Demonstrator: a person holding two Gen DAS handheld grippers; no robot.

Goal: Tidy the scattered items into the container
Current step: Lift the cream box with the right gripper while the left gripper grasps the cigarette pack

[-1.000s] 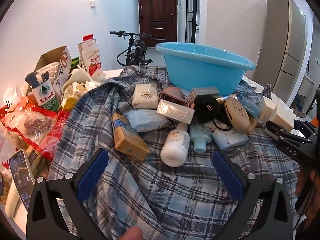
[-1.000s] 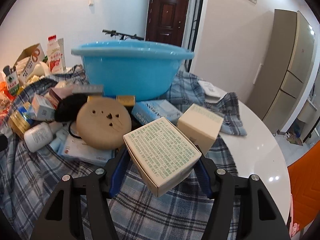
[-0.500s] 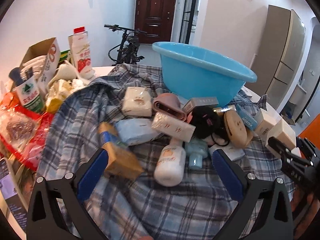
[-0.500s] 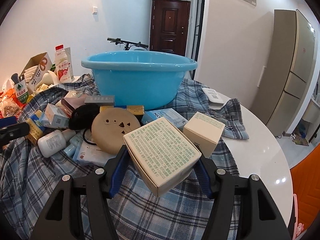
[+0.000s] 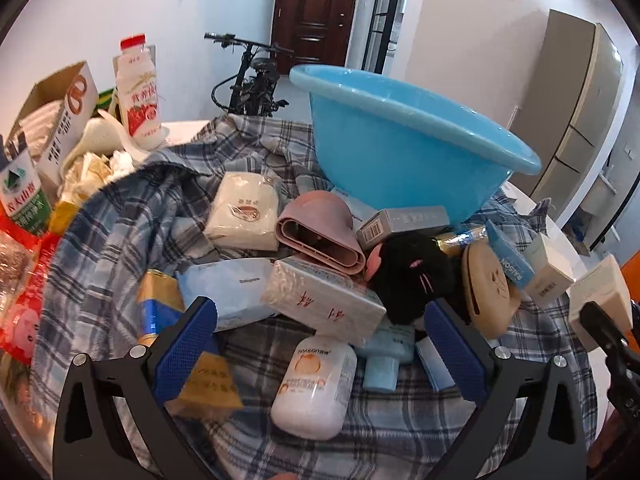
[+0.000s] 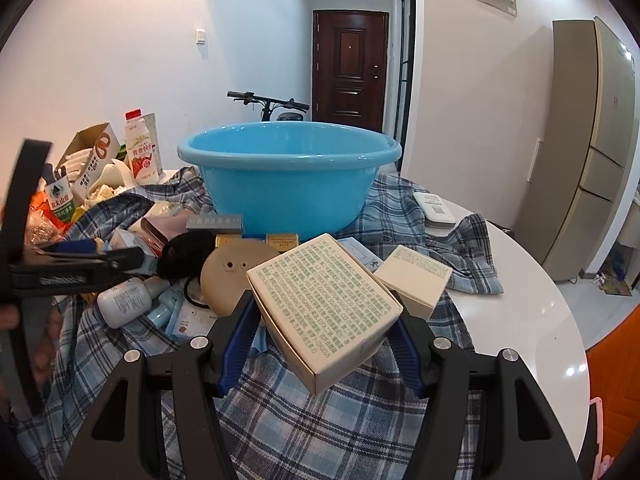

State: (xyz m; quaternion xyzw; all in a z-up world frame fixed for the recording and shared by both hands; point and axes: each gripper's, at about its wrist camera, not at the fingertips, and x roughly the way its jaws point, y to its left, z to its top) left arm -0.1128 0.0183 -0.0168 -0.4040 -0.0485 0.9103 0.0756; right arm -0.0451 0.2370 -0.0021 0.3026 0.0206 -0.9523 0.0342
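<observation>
A blue plastic basin (image 5: pixel 404 160) (image 6: pixel 288 176) stands at the back of the plaid cloth (image 5: pixel 120 240). My right gripper (image 6: pixel 324 336) is shut on a cream box with green print (image 6: pixel 324 312), held above the cloth in front of the basin. My left gripper (image 5: pixel 320 344) is open and empty, low over a pile of small items: a white bottle (image 5: pixel 314 388), a wrapped soap bar (image 5: pixel 324 304), a black plush (image 5: pixel 416 276), a pink case (image 5: pixel 320 240), a yellow-blue box (image 5: pixel 160 312).
A milk bottle (image 5: pixel 138 92), an open carton (image 5: pixel 60 96) and red snack bags (image 5: pixel 20 280) crowd the left side. A second cream box (image 6: pixel 416 280) and a white remote (image 6: pixel 434 210) lie right of the basin. The white table edge (image 6: pixel 540 320) curves at the right.
My left gripper has moved forward and lower toward the pile, still open. My right gripper has lifted the cream box higher, so the basin's inside now shows.
</observation>
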